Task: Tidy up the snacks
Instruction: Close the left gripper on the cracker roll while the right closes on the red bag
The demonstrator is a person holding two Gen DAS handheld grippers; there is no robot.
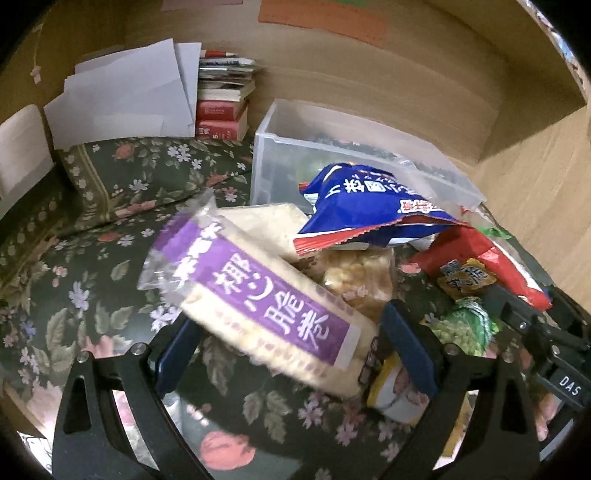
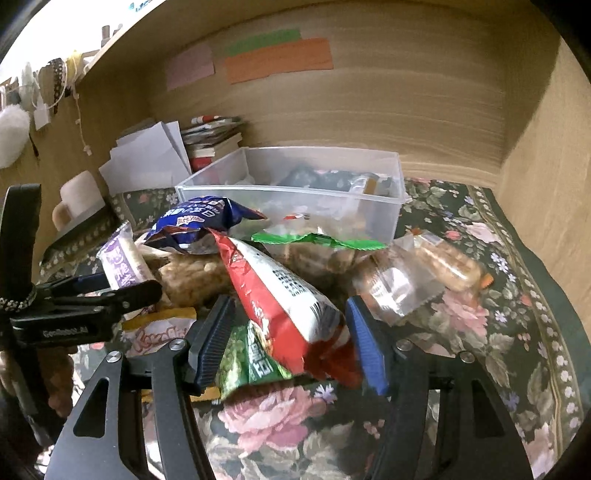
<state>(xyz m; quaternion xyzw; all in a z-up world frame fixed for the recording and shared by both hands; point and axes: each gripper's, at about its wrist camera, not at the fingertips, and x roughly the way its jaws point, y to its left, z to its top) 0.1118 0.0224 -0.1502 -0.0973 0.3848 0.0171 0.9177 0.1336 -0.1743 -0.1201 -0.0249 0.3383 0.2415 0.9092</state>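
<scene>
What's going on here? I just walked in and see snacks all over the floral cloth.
A person is sorting snacks with a handheld gripper in each hand. The left gripper has the purple-labelled cracker pack between its fingers, and the right gripper has the red snack bag between its own. Other packets, including a blue bag, are piled in front of a clear plastic bin that already holds a few items.

Purple cracker pack (image 1: pixel 258 295) motion-blurred, lower end smeared. Green pea packet (image 2: pixel 251 358) mostly hidden under red-white packet (image 2: pixel 284 306), print unreadable. Yellow packet (image 1: pixel 391 387) half hidden behind pad. Clear bin (image 2: pixel 391 206) contents indistinct through cloudy walls. Book stack (image 1: pixel 221 107) titles too small. Wall notes (image 1: pixel 325 18) cut off by top edge.
</scene>
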